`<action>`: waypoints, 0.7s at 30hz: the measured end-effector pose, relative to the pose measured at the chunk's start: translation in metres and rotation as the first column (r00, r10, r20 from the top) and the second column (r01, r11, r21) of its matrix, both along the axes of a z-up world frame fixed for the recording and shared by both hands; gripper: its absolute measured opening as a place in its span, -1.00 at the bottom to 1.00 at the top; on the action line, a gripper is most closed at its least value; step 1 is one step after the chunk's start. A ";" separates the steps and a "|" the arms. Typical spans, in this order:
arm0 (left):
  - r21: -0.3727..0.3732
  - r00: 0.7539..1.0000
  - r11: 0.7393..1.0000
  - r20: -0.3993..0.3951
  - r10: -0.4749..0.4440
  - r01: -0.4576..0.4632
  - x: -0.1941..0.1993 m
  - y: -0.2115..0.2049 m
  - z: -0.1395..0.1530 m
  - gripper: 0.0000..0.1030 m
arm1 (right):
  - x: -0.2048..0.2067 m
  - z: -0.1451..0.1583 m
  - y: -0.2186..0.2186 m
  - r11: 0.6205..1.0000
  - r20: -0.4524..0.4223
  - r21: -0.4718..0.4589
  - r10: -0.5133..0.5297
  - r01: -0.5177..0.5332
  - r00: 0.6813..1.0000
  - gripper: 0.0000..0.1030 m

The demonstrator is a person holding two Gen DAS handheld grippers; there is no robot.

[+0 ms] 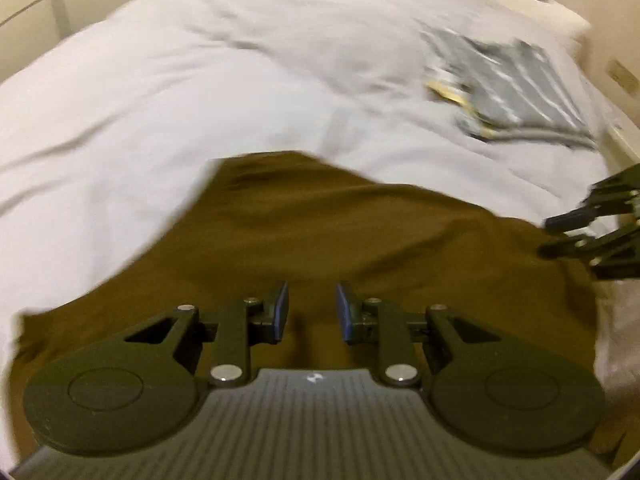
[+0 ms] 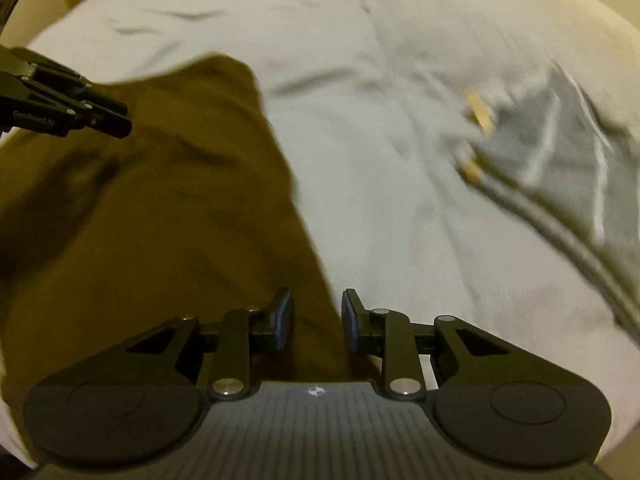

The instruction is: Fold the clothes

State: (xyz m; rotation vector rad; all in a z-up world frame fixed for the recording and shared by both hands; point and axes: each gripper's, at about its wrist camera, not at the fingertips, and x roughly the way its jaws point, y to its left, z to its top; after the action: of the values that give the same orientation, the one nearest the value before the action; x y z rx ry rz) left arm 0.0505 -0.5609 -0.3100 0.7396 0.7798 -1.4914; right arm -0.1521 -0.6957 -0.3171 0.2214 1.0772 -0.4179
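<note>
A brown garment (image 1: 320,232) lies spread on the white bed (image 1: 160,100), its edges rumpled. My left gripper (image 1: 312,312) hovers over its near part, open, with only cloth showing below the gap. In the right wrist view the brown garment (image 2: 140,220) fills the left side, and my right gripper (image 2: 316,320) stands open above its right edge. Each gripper shows in the other's view: the right gripper (image 1: 558,236) at the garment's right side, the left gripper (image 2: 112,116) over its far left part. Both frames are motion-blurred.
A folded grey striped garment (image 1: 508,84) with a yellow tag lies at the far right of the bed, also blurred as the grey garment (image 2: 560,152) in the right wrist view. A pillow (image 1: 552,12) sits behind it. Cream walls surround the bed (image 2: 380,60).
</note>
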 end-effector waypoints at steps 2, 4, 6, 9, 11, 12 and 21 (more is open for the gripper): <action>0.024 0.998 0.998 0.039 -0.050 0.049 -0.017 -0.014 -0.016 -0.58 | -0.014 -0.003 -0.010 0.999 -0.017 -0.020 -0.034 0.034 0.999 -0.47; 0.036 0.998 0.999 0.044 -0.041 0.039 -0.015 -0.021 -0.025 -0.56 | -0.027 0.000 -0.018 0.997 -0.032 -0.050 -0.061 0.060 0.998 -0.46; 0.042 0.999 0.999 0.036 -0.007 0.005 -0.005 -0.024 -0.023 -0.56 | -0.041 0.002 -0.026 0.990 -0.071 -0.079 -0.120 0.114 0.990 -0.46; 0.029 0.998 0.999 0.063 0.032 -0.034 0.012 -0.017 -0.004 -0.56 | -0.061 0.013 -0.031 0.979 -0.082 -0.081 -0.195 0.188 0.977 -0.45; 0.008 0.995 0.998 0.081 0.065 -0.065 0.031 -0.006 0.018 -0.56 | -0.066 0.028 -0.025 0.978 -0.062 -0.076 -0.200 0.195 0.978 -0.44; -0.002 0.993 0.997 0.089 0.083 -0.083 0.040 -0.001 0.030 -0.56 | -0.067 0.035 -0.019 0.979 -0.048 -0.067 -0.198 0.194 0.979 -0.44; 0.009 0.953 0.971 0.193 0.234 -0.240 0.112 0.119 0.106 -0.47 | -0.038 0.081 0.082 0.994 0.073 0.075 -0.086 0.081 0.994 -0.32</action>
State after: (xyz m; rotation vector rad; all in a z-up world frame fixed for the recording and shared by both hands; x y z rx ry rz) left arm 0.1621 -0.4414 -0.2045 0.7717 0.7204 -1.1754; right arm -0.1902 -0.6139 -0.2363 0.3446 1.0110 -0.4431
